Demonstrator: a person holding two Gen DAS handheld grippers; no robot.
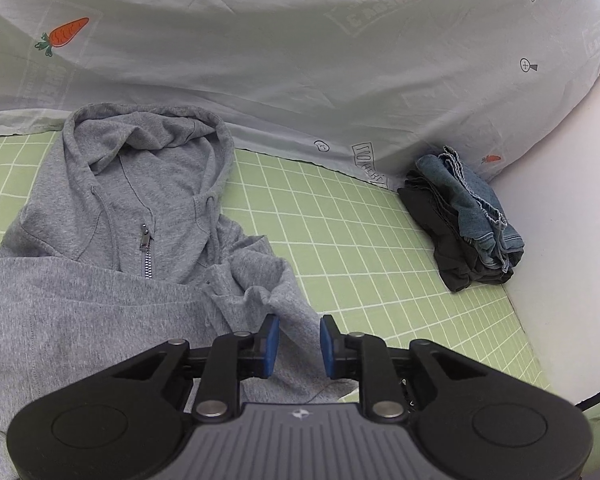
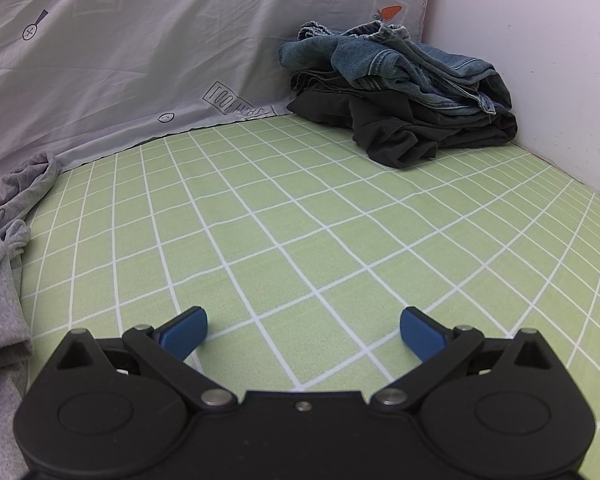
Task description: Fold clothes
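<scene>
Lying on the green checked sheet (image 1: pixel 340 248), the grey hoodie (image 1: pixel 100 240) has its hood up against the pale carrot-print cover (image 1: pixel 300 60) and its zipper partly closed. Over the hoodie's rumpled sleeve the left gripper (image 1: pixel 299 340) hovers, jaws parted with nothing clamped between them. Well away from the hoodie, the right gripper (image 2: pixel 303 330) is spread wide above bare sheet. Folded jeans (image 2: pixel 400 64) rest on dark clothes (image 2: pixel 420 128) beside the wall (image 2: pixel 540 60).

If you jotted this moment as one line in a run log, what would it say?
task: fold clothes | left gripper: open above grey hoodie sleeve | right gripper: open over green checked sheet | folded pile: jeans on dark garment, by wall
</scene>
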